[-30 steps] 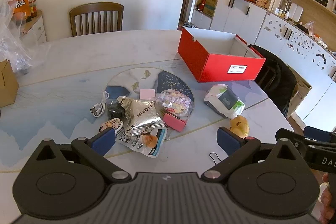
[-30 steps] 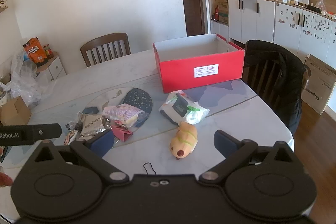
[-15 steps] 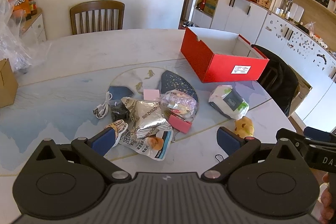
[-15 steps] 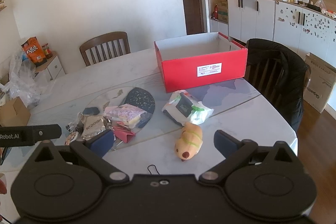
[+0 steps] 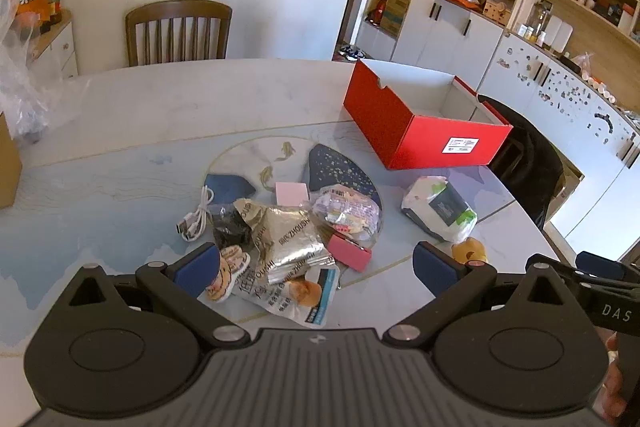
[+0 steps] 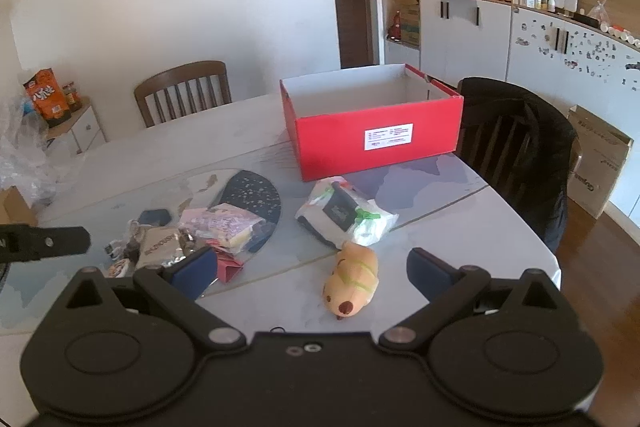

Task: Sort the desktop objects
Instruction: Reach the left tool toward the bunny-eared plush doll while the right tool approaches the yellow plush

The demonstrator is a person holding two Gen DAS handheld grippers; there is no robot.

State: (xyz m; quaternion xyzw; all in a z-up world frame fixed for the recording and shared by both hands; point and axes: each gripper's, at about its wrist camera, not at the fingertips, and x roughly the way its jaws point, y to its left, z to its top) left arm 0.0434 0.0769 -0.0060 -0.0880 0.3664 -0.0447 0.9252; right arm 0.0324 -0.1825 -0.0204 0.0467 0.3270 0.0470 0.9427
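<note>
The table fills the middle of both views, pale marble with a blue painted pattern, and nothing on it has been sorted yet. The red box stands open and bare inside at the centre of the right wrist view, toward the upper right in the left one. Below it lies a white wipes packet, and at lower centre of the left view a loose heap: a silver snack bag, a clear bag of sweets, a pink case and a white cable. The yellow plush toy lies alone at lower centre of the right view, just ahead of the right gripper, whose jaws are spread wide and hold nothing. The left gripper hovers over the heap, jaws likewise spread and empty.

The heap looks like the risk: the foil bags overlap, so closing on one may drag its neighbours or let it slip. The soft toy could squash and roll if pinched off-centre
</note>
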